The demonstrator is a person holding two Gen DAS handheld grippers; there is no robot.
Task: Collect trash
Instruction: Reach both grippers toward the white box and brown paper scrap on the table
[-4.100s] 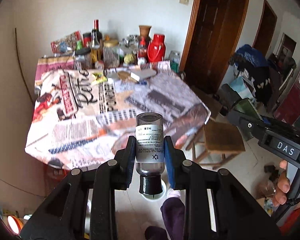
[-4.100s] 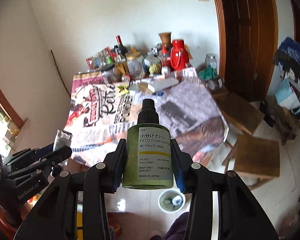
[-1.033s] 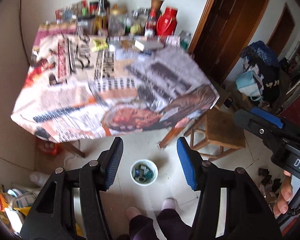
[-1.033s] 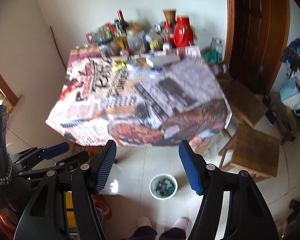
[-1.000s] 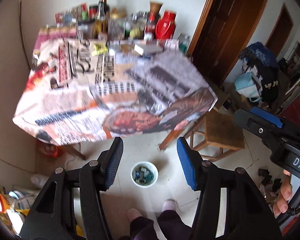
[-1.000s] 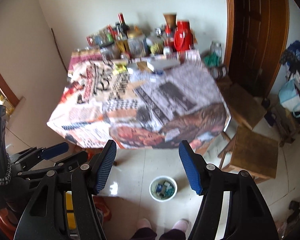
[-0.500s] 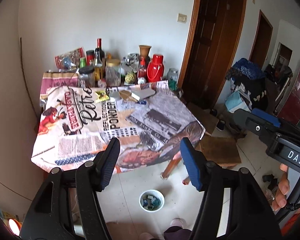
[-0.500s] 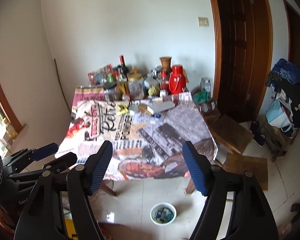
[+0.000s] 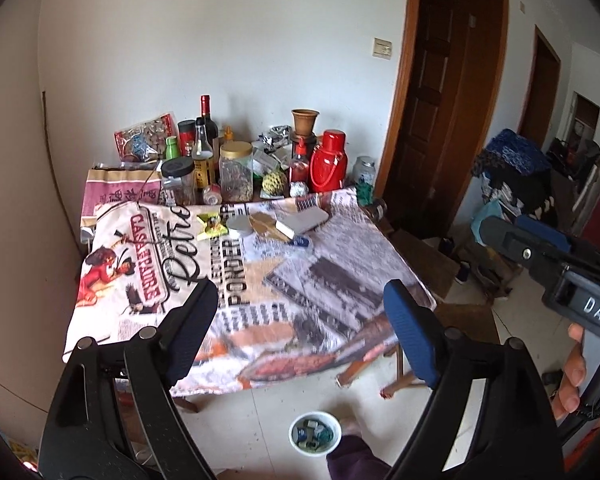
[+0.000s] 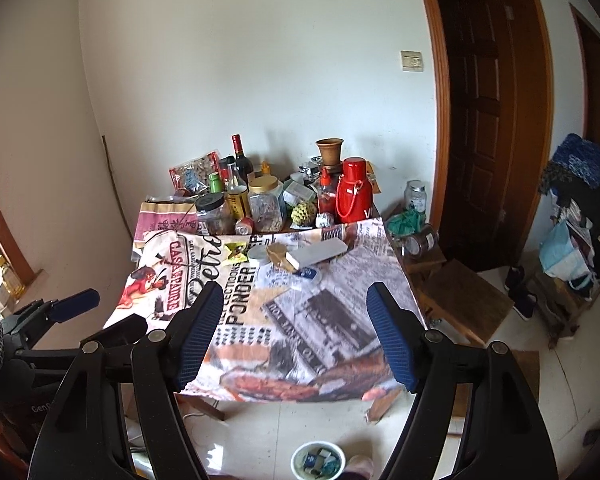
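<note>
Both grippers are open and empty, held above the floor in front of the table. My left gripper [image 9: 300, 312] and my right gripper [image 10: 296, 320] both face the table [image 9: 148, 320] with its printed cloth. A white bin [image 9: 315, 433] on the floor below holds several small pieces of trash; it also shows in the right wrist view [image 10: 318, 460]. On the cloth lie a yellow wrapper [image 9: 211, 226], a round lid [image 9: 239, 224], a brown packet [image 9: 265, 225], a grey book [image 9: 304, 219] and a small blue-white item [image 9: 300, 242].
Bottles, jars and a red thermos [image 9: 327, 166] crowd the table's far edge. Wooden stools [image 10: 466, 300] stand right of the table by a dark door [image 10: 484, 120]. Bags and clothes [image 10: 576, 216] pile at the right. The other gripper [image 9: 556, 268] is at the right.
Both grippers, which held bottles four seconds ago, are empty. In the last second both tilted up from the bin toward the table and wall.
</note>
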